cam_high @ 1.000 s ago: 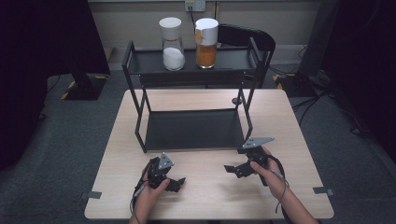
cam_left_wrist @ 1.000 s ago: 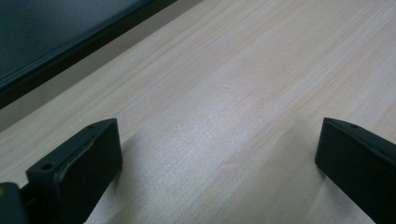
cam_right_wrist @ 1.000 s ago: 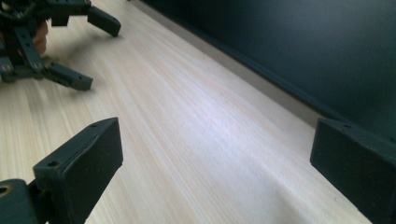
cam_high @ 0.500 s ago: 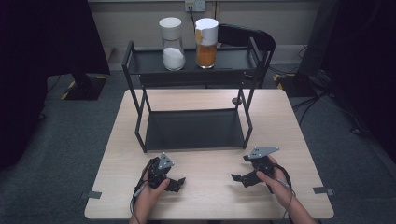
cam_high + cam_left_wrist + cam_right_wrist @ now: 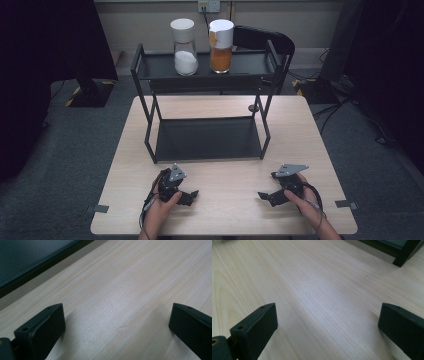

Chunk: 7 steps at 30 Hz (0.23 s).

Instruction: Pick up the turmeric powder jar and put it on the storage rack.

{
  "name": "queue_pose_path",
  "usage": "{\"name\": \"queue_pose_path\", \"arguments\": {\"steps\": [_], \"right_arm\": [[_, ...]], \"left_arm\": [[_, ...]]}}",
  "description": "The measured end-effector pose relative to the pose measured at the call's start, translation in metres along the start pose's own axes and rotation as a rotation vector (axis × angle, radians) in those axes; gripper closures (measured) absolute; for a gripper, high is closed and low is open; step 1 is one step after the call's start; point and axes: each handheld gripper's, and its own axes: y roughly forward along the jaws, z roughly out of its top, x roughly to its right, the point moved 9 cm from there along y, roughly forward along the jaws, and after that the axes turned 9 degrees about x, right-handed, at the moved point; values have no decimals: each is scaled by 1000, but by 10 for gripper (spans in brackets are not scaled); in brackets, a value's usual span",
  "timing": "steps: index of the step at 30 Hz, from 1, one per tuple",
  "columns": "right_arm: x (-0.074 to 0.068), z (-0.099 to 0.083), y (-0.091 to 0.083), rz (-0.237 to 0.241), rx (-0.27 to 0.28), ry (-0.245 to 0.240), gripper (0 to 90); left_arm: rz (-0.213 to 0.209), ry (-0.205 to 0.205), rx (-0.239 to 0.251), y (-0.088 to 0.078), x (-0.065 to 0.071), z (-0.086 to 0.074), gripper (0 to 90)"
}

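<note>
high view first: the left hand-held gripper (image 5: 187, 196) and the right hand-held gripper (image 5: 266, 196) both rest low on the desk (image 5: 225, 220), near its front edge, jaws pointing toward each other, well apart from everything else. each hand-held gripper's own view shows its two black jaws spread wide with bare wood grain between them — nothing held.

the nearest things are on the black two-tier rack (image 5: 142, 75): a jar of white powder (image 5: 184, 47) and, just beside it on the right, a jar of orange powder (image 5: 221, 46), both upright on the top shelf, far across the desk from the jaws.

my guess is these jars are clear, hard-walled and smooth — stiff, probably slippery, and fairly heavy at the bottom where the powder sits. the white jar narrows at its waist, a natural place to clamp. the orange one looks straight-sided, so a hold on the body below the lid, kept upright, seems safest; the lid alone may come loose.
</note>
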Motion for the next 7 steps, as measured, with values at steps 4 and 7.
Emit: {"name": "queue_pose_path", "arguments": {"steps": [4, 7], "right_arm": [[-3, -2, -4, -25, -22, -52, 13], [-7, -2, -4, -43, -40, -92, 6]], "left_arm": [[0, 0, -1, 0, 0, 0, 1], [-1, 1, -2, 0, 0, 0, 1]]}}
